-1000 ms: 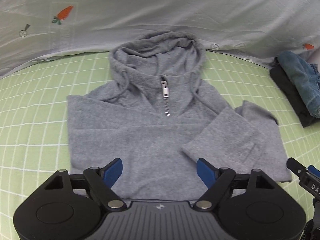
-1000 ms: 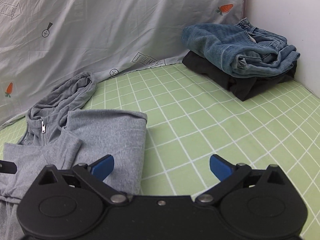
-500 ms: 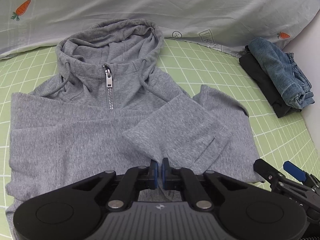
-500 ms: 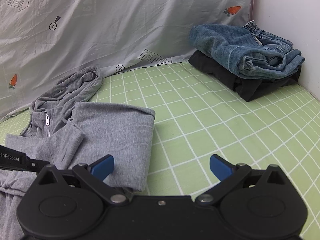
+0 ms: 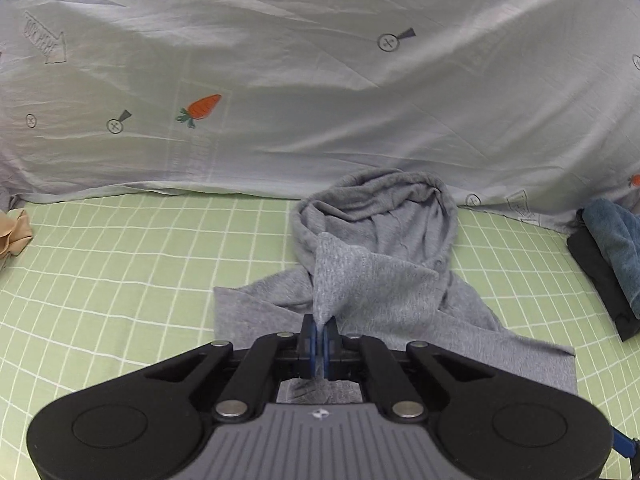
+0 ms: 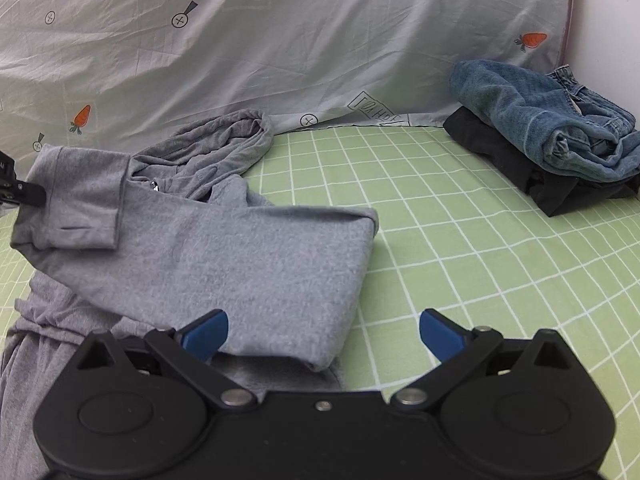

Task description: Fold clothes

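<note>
A: Left gripper (image 5: 319,338)?
B: Blue pads pressed together on the cuff (image 6: 76,200) of the grey hoodie (image 6: 224,248)'s sleeve. Fabric rises in a peak straight ahead of the tips, lifted off the bed.

A: Right gripper (image 6: 323,330)?
B: Jaws wide apart, nothing between them. Its left fingertip (image 6: 206,330) sits over the folded hoodie edge (touching or just above, cannot tell); the right fingertip is over bare green checked sheet (image 6: 460,248).

A: Where's the hoodie overall?
B: Flat on the sheet, ahead and left of the right gripper. Hood (image 5: 376,216) at the far end, against the grey printed cloth (image 5: 320,80) hanging behind. One side folded in, clean folded edge running ahead of the right gripper's left finger. Held sleeve stretches across the body toward the left gripper, seen at the far left edge of the right wrist view.

A: Anything else?
B: Folded jeans (image 6: 540,116) stacked on a black garment (image 6: 504,152), far ahead-right of the right gripper, near the white wall. Beige cloth (image 5: 12,236) far left of the left gripper. Zipper pull barely visible below the hood.
</note>
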`<state>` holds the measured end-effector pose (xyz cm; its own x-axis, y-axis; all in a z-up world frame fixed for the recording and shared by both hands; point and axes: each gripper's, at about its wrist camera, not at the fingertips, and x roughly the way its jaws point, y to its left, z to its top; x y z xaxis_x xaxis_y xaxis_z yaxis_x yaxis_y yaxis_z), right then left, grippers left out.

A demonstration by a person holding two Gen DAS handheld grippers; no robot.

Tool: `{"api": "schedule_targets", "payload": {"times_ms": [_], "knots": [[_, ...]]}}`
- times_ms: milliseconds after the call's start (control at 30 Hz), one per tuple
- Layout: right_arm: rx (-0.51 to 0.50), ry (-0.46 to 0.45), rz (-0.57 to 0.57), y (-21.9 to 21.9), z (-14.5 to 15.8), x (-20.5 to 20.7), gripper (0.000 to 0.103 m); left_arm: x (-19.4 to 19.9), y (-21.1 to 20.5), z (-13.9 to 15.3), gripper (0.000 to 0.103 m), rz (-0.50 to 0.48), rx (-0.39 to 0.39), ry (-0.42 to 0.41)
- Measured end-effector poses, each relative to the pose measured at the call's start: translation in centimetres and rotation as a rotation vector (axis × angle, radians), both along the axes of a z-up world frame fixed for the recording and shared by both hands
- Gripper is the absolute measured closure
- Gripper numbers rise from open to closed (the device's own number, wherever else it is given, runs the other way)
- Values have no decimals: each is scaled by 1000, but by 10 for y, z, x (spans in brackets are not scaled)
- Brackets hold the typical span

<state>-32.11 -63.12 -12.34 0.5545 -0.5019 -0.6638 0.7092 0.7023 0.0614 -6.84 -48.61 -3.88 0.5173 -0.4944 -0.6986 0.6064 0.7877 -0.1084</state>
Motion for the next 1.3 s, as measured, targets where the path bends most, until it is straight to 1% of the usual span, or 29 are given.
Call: {"api": "schedule_targets", "payload": {"times_ms": [133,233,300,367,433,533,600,667,733,833,867,967,1033,1100,1133,1167,1200,1233,1300], "knots": [[-68,87,19,6,-5,10,0,16,26,13,99,90,-28,-28],[-131,157,47,10,-11,20,0,26,43,19,99,142,-52,-28],[-167,181,62,12,-12,26,0,32,54,21,99,180,-59,-33],[-180,205,61,11,-12,30,0,38,64,24,99,221,-62,-38],[-193,231,48,9,-13,32,0,44,75,26,99,255,-60,-46],[-235,289,11,7,-17,35,0,51,88,21,99,296,-30,-50],[-233,315,-37,1,-18,32,0,54,95,7,99,321,-2,-15],[-197,312,-60,-5,-20,27,0,57,102,-9,99,344,28,31],[-171,303,-53,-7,-19,25,0,59,108,-26,99,368,58,78],[-136,256,-38,-5,-11,22,0,63,118,-52,98,403,103,147],[-124,234,-34,-4,-7,21,0,64,121,-60,97,415,117,171],[-79,123,-25,-1,13,16,0,68,131,-85,94,449,162,241],[-44,60,-16,-3,21,18,1,70,135,-91,92,456,173,257],[19,20,9,-13,18,29,9,72,136,-91,92,458,170,264],[51,7,20,-18,15,35,22,72,137,-91,92,457,167,266],[85,-7,29,-24,12,42,40,72,138,-91,92,453,168,264],[123,-25,30,-31,7,49,48,72,136,-91,92,445,174,259],[162,-42,31,-38,3,55,55,72,134,-91,92,436,181,253],[240,-78,34,-52,-7,69,56,72,133,-91,92,425,191,243]]}}
